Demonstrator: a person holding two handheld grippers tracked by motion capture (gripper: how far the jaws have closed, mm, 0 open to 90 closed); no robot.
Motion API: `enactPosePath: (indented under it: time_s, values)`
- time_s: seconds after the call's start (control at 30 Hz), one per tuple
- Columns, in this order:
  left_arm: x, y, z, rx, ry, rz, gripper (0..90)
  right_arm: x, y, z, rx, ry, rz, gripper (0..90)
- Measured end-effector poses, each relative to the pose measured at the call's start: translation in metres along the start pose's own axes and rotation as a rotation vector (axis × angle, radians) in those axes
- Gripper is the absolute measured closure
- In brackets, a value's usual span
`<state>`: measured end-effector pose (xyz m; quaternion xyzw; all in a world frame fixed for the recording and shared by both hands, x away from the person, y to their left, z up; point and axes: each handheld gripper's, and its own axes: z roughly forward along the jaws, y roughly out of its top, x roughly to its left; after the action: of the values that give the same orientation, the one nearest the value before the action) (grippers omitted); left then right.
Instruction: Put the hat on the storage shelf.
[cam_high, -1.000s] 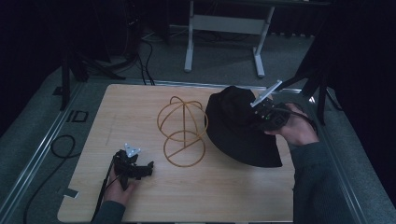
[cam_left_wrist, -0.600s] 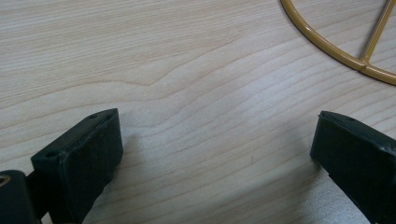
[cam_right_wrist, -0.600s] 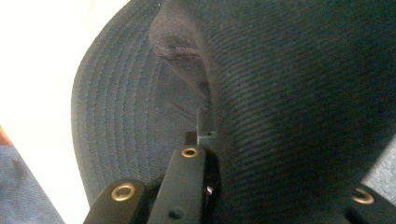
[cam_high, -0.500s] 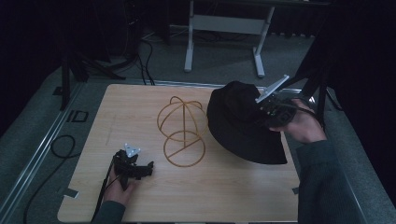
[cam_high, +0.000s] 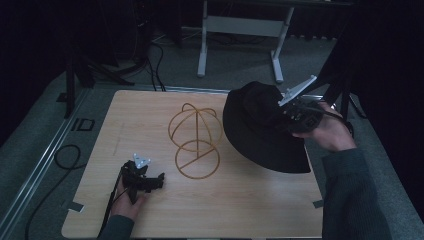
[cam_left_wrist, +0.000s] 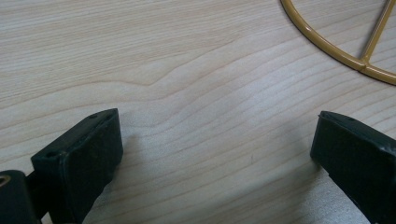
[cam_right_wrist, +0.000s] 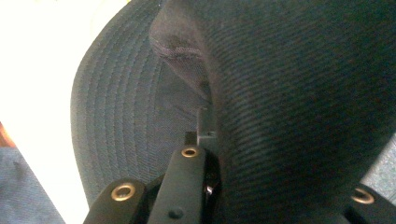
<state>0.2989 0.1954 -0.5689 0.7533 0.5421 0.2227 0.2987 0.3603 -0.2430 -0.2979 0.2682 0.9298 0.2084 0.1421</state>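
Dim room. Light wooden table (cam_high: 250, 210) on grey carpet floor (cam_high: 30, 150); grey metal stand (cam_high: 240, 25) behind; black cables (cam_high: 155, 60) trailing.

Fixed overhead view, two close tool-mounted views

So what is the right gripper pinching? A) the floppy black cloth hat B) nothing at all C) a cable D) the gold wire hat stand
A: the right gripper is shut on the crown of the floppy black cloth hat, lifting that side, while the gold wire hat stand stands apart, untouched.
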Motion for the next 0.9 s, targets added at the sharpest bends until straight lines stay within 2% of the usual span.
enactPosePath:
  time_s: [0.9]
  values:
    - [-0.001, 0.000, 0.001, -0.004, -0.001, 0.004, 2.6, 0.008, 0.010, -0.016, -0.091, -0.001, -0.032, 87.4]
